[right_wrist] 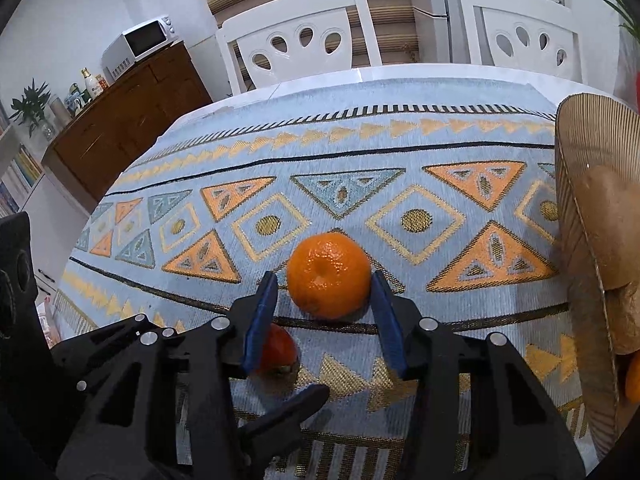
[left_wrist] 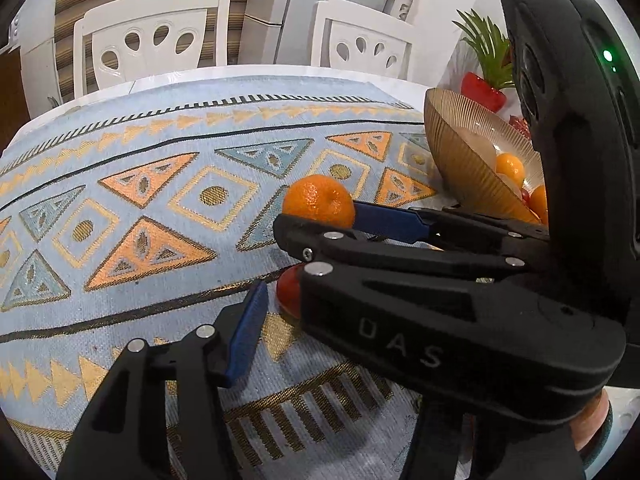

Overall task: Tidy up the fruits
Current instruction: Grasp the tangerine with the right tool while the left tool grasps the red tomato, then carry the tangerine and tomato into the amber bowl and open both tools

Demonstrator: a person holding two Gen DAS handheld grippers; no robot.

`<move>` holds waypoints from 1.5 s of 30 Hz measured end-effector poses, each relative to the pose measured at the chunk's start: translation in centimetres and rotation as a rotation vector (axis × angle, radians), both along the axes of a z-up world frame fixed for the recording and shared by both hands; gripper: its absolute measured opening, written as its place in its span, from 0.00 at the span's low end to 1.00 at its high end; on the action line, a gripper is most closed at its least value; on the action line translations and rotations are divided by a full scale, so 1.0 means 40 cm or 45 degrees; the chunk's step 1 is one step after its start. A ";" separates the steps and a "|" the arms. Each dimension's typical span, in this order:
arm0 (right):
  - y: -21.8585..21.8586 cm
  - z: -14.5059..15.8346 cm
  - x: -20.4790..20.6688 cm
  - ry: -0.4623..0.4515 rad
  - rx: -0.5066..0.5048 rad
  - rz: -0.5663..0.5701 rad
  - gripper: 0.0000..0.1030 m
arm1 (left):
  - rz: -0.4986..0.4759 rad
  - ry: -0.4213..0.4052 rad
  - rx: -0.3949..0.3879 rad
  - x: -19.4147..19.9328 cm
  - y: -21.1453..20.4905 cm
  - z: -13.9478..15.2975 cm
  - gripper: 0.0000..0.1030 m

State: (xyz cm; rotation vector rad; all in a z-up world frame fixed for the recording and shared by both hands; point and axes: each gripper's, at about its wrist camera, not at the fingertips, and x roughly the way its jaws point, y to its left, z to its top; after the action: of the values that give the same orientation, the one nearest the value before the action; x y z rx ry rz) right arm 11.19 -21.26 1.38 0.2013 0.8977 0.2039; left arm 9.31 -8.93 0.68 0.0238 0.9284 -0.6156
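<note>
An orange (right_wrist: pixel 328 268) rests on the patterned cloth between the two blue pads (right_wrist: pixel 262 312) of my right gripper (right_wrist: pixel 324 278), which is open and straddles it closely. From the left wrist view the same orange (left_wrist: pixel 318 200) shows beyond the right gripper's black fingers (left_wrist: pixel 360 244). A small red fruit (left_wrist: pixel 289 292) lies on the cloth just under those fingers, also seen as a red fruit (right_wrist: pixel 280 348) behind the right gripper's left pad. My left gripper (left_wrist: pixel 320 296) is open and empty near the red fruit; its right finger is hidden.
A ribbed golden glass bowl (left_wrist: pixel 452 160) holding oranges and other fruit stands at the right, its wall (right_wrist: pixel 580 240) close to the orange. Two white chairs (right_wrist: pixel 304 36) line the table's far edge. A wooden sideboard (right_wrist: pixel 132 120) with a microwave stands left.
</note>
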 end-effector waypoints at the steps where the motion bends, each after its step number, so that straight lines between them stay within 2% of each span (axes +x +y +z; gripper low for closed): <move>1: 0.000 0.000 0.000 -0.001 0.000 0.001 0.48 | 0.001 0.001 -0.002 0.001 -0.001 0.000 0.52; 5: -0.001 -0.001 -0.001 0.002 0.001 -0.002 0.43 | 0.001 -0.003 0.007 0.003 -0.004 0.000 0.51; 6: -0.001 -0.001 -0.001 0.002 0.002 -0.002 0.43 | 0.002 -0.005 0.009 0.002 -0.004 0.000 0.48; 7: 0.000 0.000 -0.002 0.001 0.002 -0.002 0.42 | 0.001 -0.005 0.009 0.002 -0.005 -0.001 0.40; 9: 0.000 0.002 -0.003 -0.003 0.002 -0.002 0.42 | -0.005 0.002 0.004 0.004 -0.006 -0.003 0.31; 15: -0.008 0.010 -0.010 -0.032 0.019 0.000 0.42 | -0.017 -0.007 -0.012 -0.004 -0.005 0.002 0.29; 20: -0.029 0.048 -0.051 -0.136 0.047 -0.031 0.41 | 0.001 -0.085 -0.002 -0.032 -0.004 0.021 0.29; 24: -0.064 0.093 -0.094 -0.191 0.059 -0.110 0.41 | 0.015 -0.128 -0.014 -0.065 0.000 0.068 0.28; 26: -0.098 0.125 -0.129 -0.227 0.083 -0.143 0.41 | 0.022 -0.146 -0.033 -0.079 0.001 0.099 0.28; 31: -0.208 0.210 -0.207 -0.298 0.101 -0.224 0.41 | -0.007 -0.259 -0.078 -0.125 -0.027 0.231 0.28; 36: -0.382 0.292 -0.266 -0.329 0.024 -0.375 0.41 | -0.082 -0.328 -0.158 -0.144 -0.125 0.345 0.28; 40: -0.516 0.312 -0.290 -0.306 0.002 -0.493 0.41 | -0.147 -0.329 -0.212 -0.138 -0.225 0.392 0.28; 45: -0.632 0.290 -0.307 -0.255 0.016 -0.584 0.41 | -0.211 -0.276 -0.262 -0.099 -0.370 0.399 0.28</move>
State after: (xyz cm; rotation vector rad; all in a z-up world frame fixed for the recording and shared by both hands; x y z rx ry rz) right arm -1.07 -46.55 12.99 0.3853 0.6312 -0.1938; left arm 5.35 -23.74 16.65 -0.0169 0.6542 -0.8432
